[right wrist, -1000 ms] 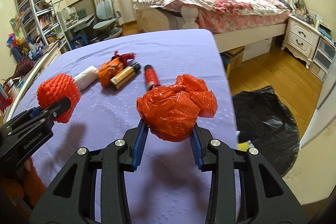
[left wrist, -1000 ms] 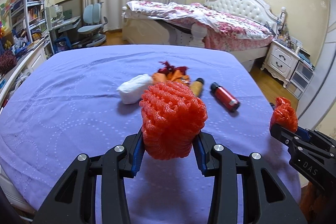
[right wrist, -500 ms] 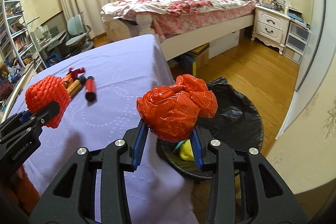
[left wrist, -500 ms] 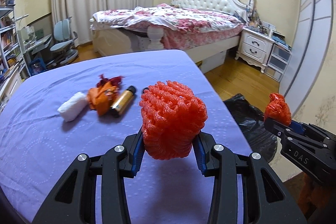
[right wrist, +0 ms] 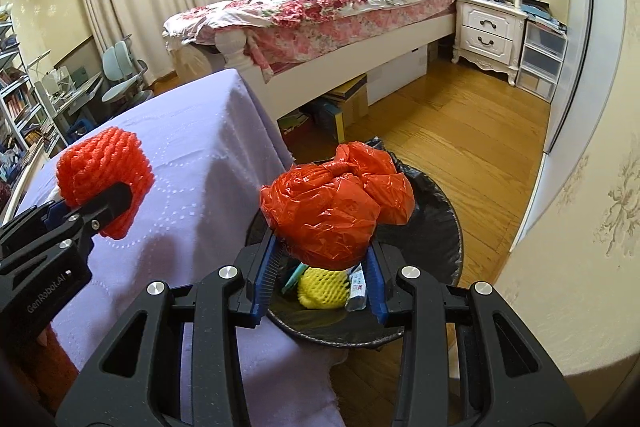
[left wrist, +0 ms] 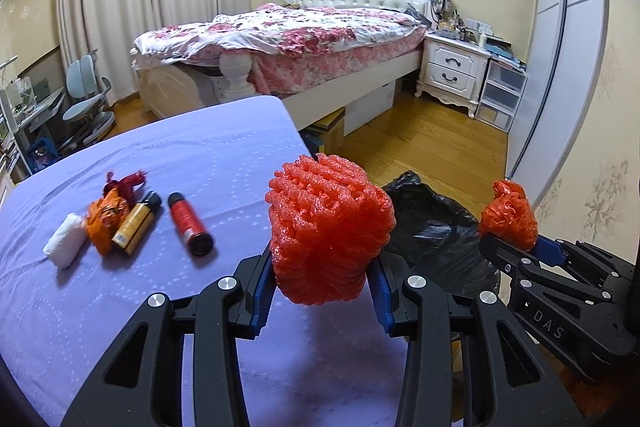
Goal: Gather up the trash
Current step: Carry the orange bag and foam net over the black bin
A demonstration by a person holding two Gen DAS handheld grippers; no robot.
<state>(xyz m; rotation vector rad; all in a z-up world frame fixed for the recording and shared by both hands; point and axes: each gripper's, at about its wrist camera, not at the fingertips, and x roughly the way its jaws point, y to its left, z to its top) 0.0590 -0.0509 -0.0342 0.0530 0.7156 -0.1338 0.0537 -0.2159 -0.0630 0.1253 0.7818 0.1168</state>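
My left gripper (left wrist: 322, 285) is shut on a red foam net (left wrist: 326, 227), held over the right edge of the purple table (left wrist: 120, 327). The same net (right wrist: 102, 171) shows at the left of the right wrist view. My right gripper (right wrist: 320, 271) is shut on a knotted red plastic bag (right wrist: 336, 215), right above the black-lined trash bin (right wrist: 448, 227). Inside the bin lie a yellow foam net (right wrist: 322, 289) and a small tube (right wrist: 357, 289). That bag (left wrist: 508, 215) also appears at the right of the left wrist view, over the black bin liner (left wrist: 432, 231).
On the table lie a white wad (left wrist: 66, 241), an orange wrapper (left wrist: 106, 219), a gold bottle (left wrist: 138, 223) and a red bottle (left wrist: 188, 223). A bed (left wrist: 300, 39), nightstand (left wrist: 454, 69) and wooden floor (right wrist: 460, 131) lie beyond. Boxes (right wrist: 340, 107) sit under the bed.
Both grippers have swung right, off the table's middle toward the bin, keeping their loads. The red bag now hangs directly over the bin; the table items have slid to the left.
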